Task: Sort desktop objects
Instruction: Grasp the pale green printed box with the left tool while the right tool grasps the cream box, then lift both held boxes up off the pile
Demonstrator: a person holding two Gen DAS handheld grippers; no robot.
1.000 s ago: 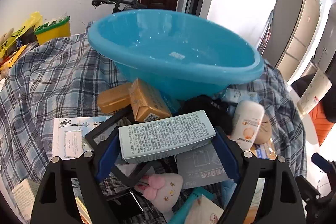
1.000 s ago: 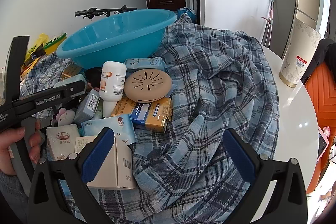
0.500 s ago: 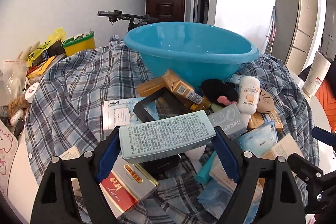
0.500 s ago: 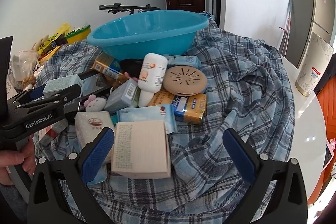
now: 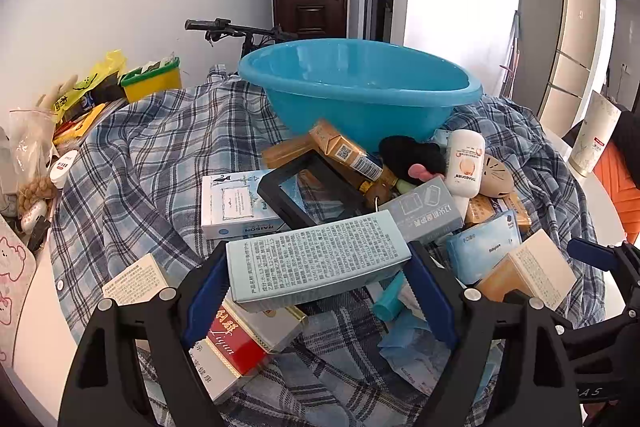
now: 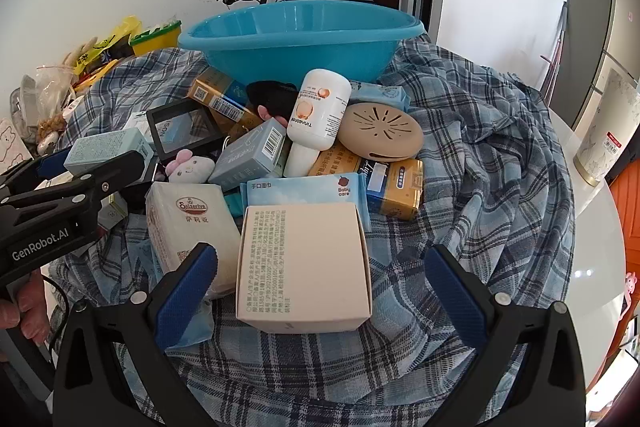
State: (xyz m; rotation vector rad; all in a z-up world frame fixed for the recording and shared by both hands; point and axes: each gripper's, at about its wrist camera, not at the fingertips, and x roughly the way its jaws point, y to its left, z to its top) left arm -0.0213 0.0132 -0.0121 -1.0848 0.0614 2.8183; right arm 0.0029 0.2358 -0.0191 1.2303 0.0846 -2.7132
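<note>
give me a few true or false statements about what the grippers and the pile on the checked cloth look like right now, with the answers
1. The left gripper holds a pale blue printed box between its pads. True.
2. The right gripper is clamped on the cream box. False: its jaws stand wide, with a clear gap on the right side of the box.
3. The blue basin has several boxes in it. False: what shows of its inside in the left wrist view is bare.
4. The white bottle lies against the tan round disc. True.
5. The pink plush toy sits inside the basin. False: it lies in the pile beside the black frame.
</note>
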